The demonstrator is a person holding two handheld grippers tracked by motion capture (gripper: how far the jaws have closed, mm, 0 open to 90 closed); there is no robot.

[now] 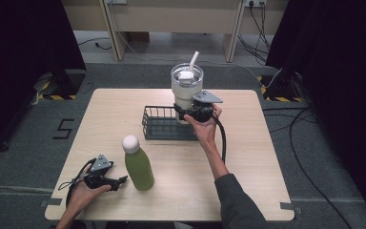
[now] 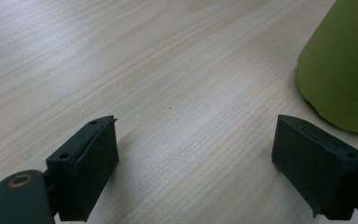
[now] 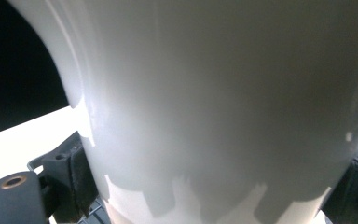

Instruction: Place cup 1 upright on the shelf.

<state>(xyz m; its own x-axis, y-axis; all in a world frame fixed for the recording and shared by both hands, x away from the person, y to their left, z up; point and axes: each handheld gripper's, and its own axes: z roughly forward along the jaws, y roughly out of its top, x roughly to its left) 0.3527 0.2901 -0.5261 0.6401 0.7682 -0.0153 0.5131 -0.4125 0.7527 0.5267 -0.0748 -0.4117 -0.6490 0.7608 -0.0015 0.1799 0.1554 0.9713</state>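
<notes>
The high view looks down from above on the whole tabletop [image 1: 248, 191]. The left gripper view sits low, very close to the wood, beside the green bottle [image 1: 139, 164], which both share. The right gripper view faces the white tumbler [image 3: 223, 93] from right up close.

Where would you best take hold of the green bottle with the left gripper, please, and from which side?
Grip the green bottle around its straight lower body, coming in level from its left, where the left gripper already lies open beside it. The bottle stands upright, and its body is wider and steadier than the narrow neck under the rounded white cap.
</notes>
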